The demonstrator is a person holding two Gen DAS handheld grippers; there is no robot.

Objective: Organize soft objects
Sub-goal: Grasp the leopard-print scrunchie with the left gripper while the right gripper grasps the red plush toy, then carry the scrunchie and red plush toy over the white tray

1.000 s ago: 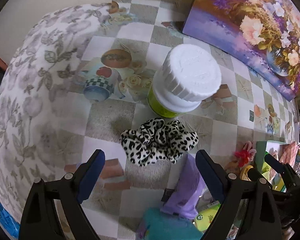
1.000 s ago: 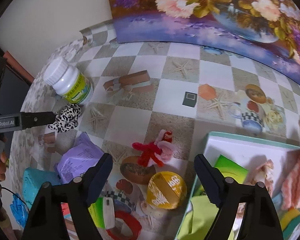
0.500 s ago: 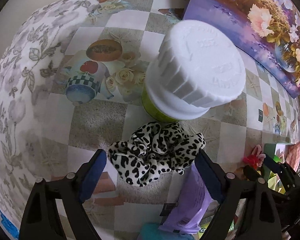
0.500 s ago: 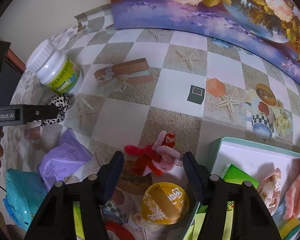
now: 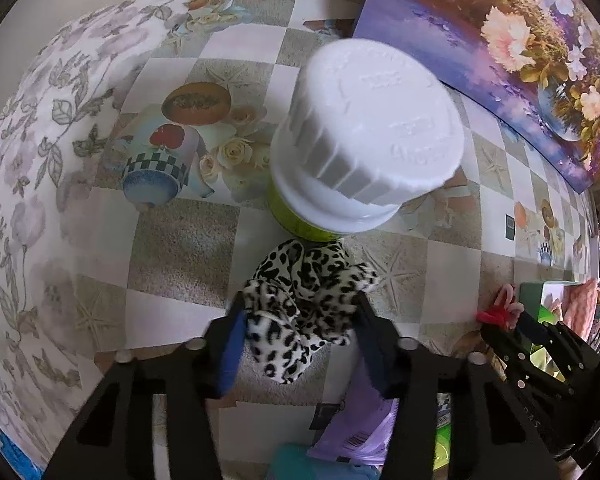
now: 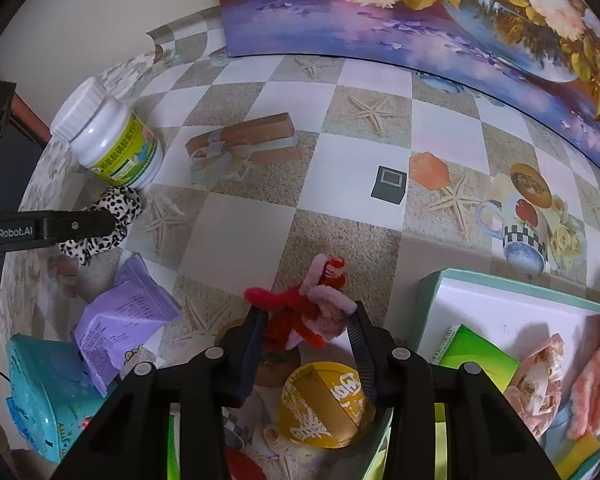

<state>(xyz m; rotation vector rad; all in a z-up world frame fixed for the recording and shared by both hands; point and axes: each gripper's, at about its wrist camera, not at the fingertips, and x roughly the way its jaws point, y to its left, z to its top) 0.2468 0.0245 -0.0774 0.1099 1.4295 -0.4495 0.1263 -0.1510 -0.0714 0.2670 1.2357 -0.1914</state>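
Leopard-print scrunchie [image 5: 306,312]: soft fabric ring, black spots on white, lying on the checked tablecloth [image 5: 180,236] toward the table's left edge, touching the base of a white-capped pill bottle [image 5: 364,140]. The left gripper [image 5: 300,344] has its two fingers closed in on the scrunchie's near half, pinching the bunched fabric; blue pads press each side.

Pipe-cleaner figure [image 6: 308,312]: red and pink fuzzy wire, near the table's front edge, just left of the white tray [image 6: 500,308] with a teal rim. The right gripper [image 6: 306,344] is pressed together on its lower part. A gold lid [image 6: 324,404] sits just beneath the fingers.

Tray contents (partly seen): a green packet [image 6: 476,360], a pink knitted piece [image 6: 596,384], a pale fabric flower [image 6: 540,372].

Other items: purple pouch [image 6: 120,320] and teal plastic toy [image 6: 48,392] at the front-left corner; a floral painting [image 6: 440,12] along the back edge.

Handling note, as judgement: both grasps look seated, so the step is lift and carry to the tray. Raise the scrunchie straight up before travelling, since it rests against the bottle and a sideways drag could tip it. Keep the pinch firm (fabric compresses and may slip). Lift the figure clear of the gold lid and tray rim before releasing.
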